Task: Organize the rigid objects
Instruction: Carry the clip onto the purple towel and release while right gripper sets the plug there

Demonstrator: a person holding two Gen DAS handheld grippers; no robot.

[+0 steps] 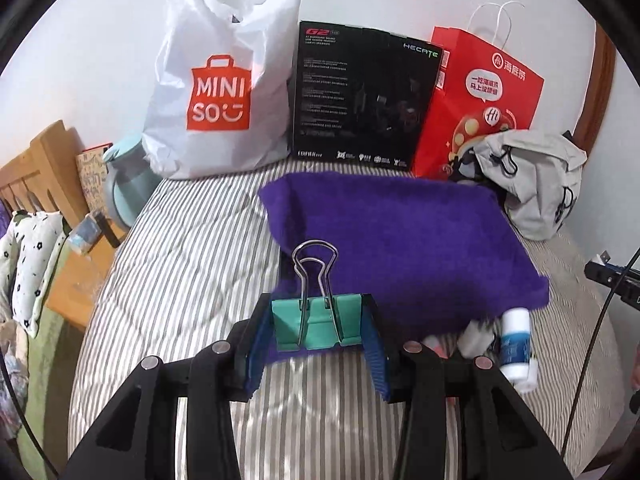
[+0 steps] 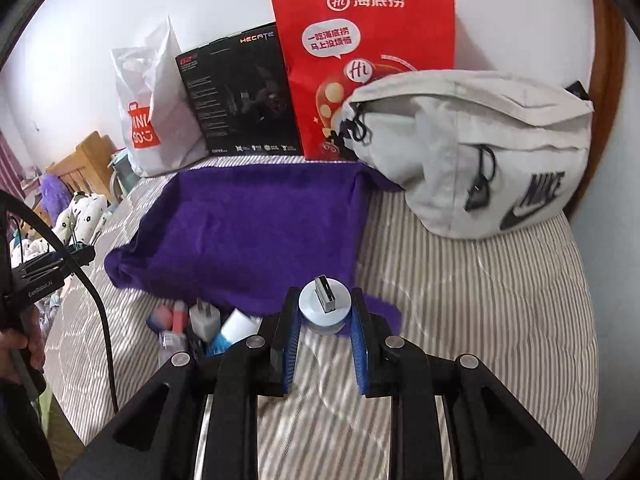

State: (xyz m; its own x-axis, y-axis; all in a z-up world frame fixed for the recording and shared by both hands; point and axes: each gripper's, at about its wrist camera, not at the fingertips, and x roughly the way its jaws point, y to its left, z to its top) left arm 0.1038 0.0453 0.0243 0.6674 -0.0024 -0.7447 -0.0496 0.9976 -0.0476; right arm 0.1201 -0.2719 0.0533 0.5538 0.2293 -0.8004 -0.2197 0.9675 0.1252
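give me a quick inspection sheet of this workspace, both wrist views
surface: striped bedcover with a purple towel spread on it, nothing lying on the towel's middle
job's things: green binder clip in the left gripper; small white round USB gadget in the right gripper
clutter: white bottle, white plug adapter and a pink item piled at the towel's near edge
grippers: left gripper shut on the clip; right gripper shut on the gadget
cables: black cable hanging from the left gripper
surroundings: Miniso bag, black headset box, red paper bag, grey Nike bag along the wall
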